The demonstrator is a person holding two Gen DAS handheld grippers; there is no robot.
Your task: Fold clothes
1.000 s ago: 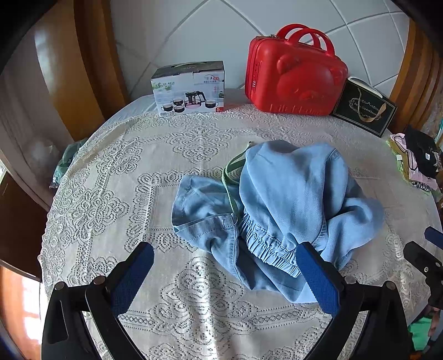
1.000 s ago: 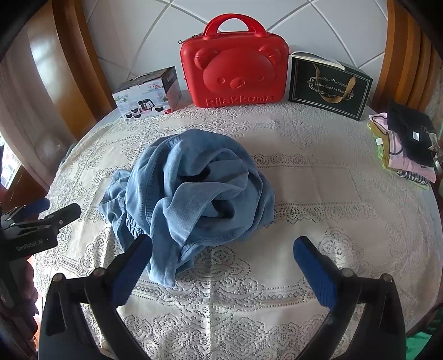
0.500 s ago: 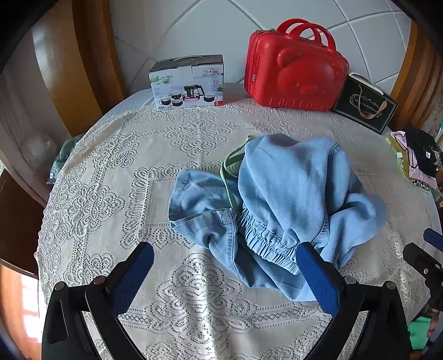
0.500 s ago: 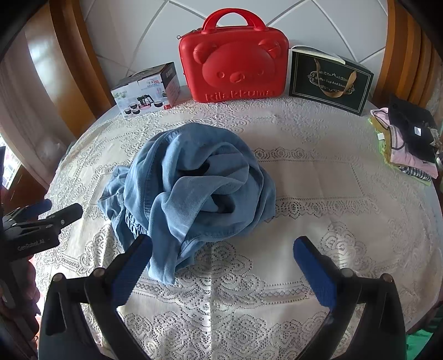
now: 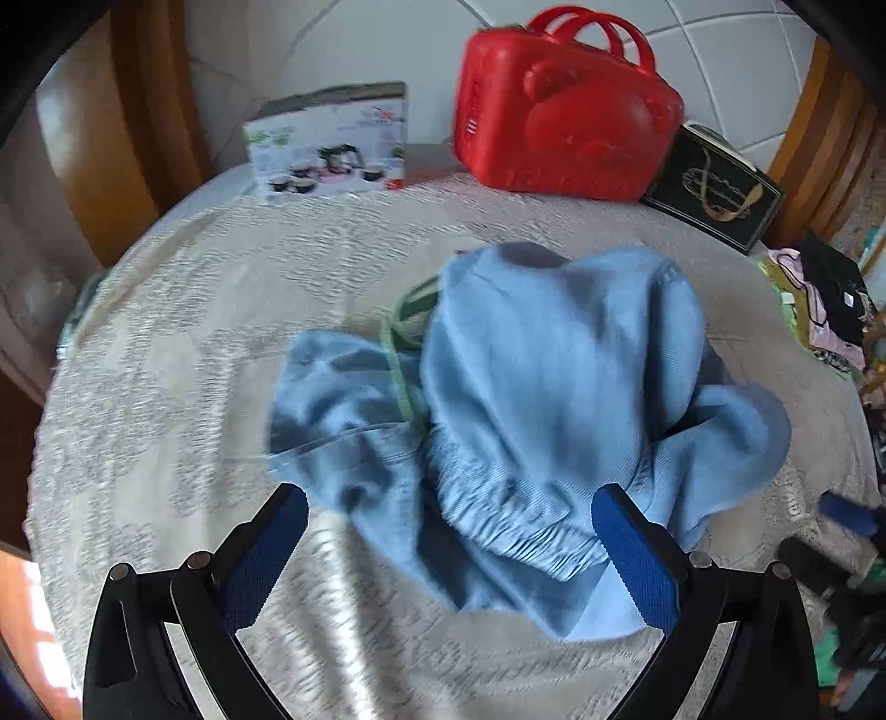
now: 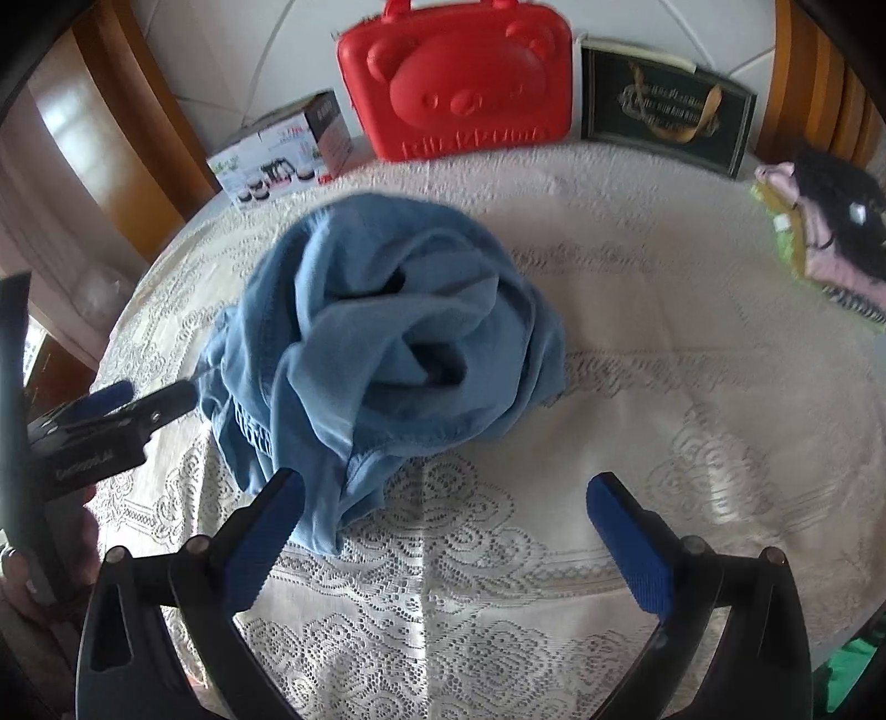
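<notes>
Blue denim garment point(image 6: 387, 338) lies crumpled mid-surface point(image 6: 637, 332), at 11 o'clock of my right tool point(image 6: 443, 531). Both tools, left tool point(image 5: 448, 545) included, gape empty. Soft, floppy, probably mid-weight; I'd pinch the elastic waistband point(image 5: 515, 531).

1 crumpled blue denim garment point(image 6: 387, 332) with 1 green drawstring point(image 5: 401, 354), 1 round tabletop point(image 6: 692, 399) under 1 lace cloth point(image 6: 443, 609). At the back: 1 red bear-face case point(image 6: 459, 88) with 2 handles point(image 5: 587, 27), 1 tea-set box point(image 6: 288, 155), 1 black gift bag point(image 6: 664, 105). 1 stack of folded clothes point(image 6: 825, 232) at the tabletop's right edge; how many pieces are in it cannot be told. 2 tongs: left tongs point(image 5: 448, 548), right tongs point(image 6: 443, 531), each with 2 blue pads, so 4 pads in all
</notes>
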